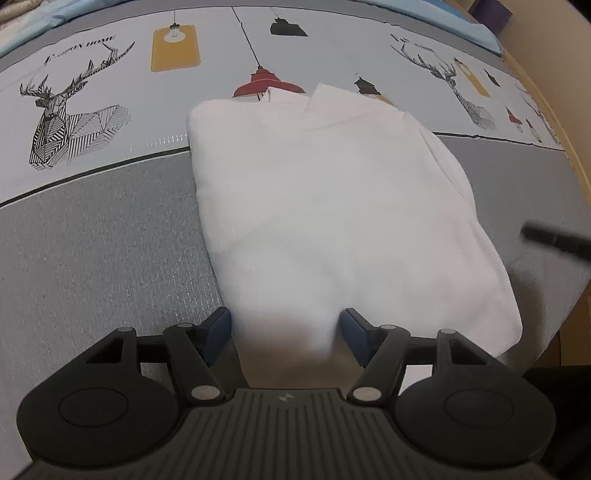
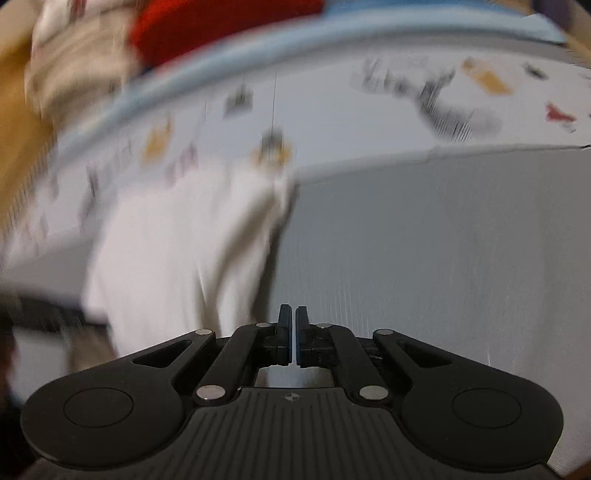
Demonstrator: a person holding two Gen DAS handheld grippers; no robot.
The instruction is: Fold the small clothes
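Note:
A white garment (image 1: 325, 206) lies folded into a rough rectangle on the printed tablecloth (image 1: 96, 229). My left gripper (image 1: 286, 334) is open, and the near edge of the garment sits between its blue pads (image 1: 218, 332) without being pinched. My right gripper (image 2: 293, 332) is shut and empty, over the grey part of the cloth just right of the white garment (image 2: 177, 251), which is blurred by motion in the right wrist view. A dark blurred tip (image 1: 554, 240) of the other tool shows at the right edge of the left wrist view.
The tablecloth carries deer (image 1: 66, 122) and lamp (image 1: 266, 81) prints above a grey band. A blue cloth edge (image 1: 443, 22) runs along the far side. A pile of red and beige clothes (image 2: 155, 40) lies at the far left in the right wrist view.

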